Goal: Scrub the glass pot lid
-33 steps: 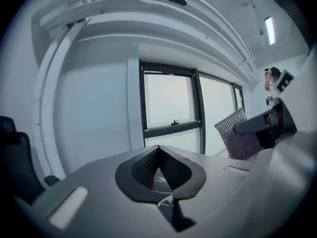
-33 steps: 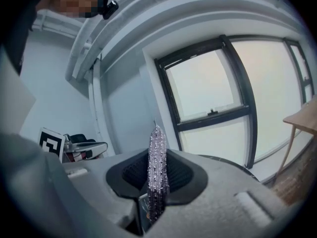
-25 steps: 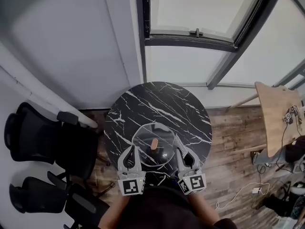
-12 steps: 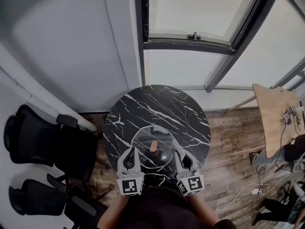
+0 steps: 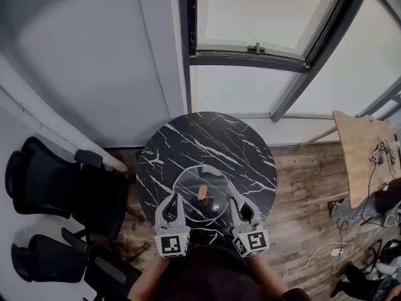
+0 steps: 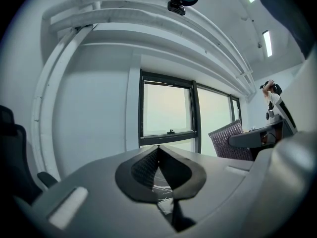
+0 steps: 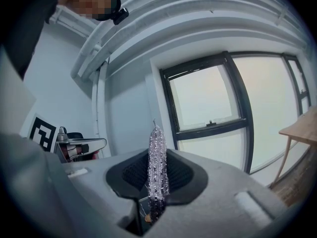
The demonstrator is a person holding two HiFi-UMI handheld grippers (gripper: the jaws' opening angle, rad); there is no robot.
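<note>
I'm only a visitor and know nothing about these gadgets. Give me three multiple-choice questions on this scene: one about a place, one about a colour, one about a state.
1. The round glass pot lid lies: A on the wooden floor; B on the round black marble table; C on a black chair.
2. The lid's knob is: A tan; B blue; C green.
3. The right gripper is: A open and empty; B shut on a silvery metal mesh scrubber; C shut on the knob.

Answers: B, the lid rests on the tabletop's near part; A, the knob shows pale brown; B, the scrubber stands pinched between the jaws.
</note>
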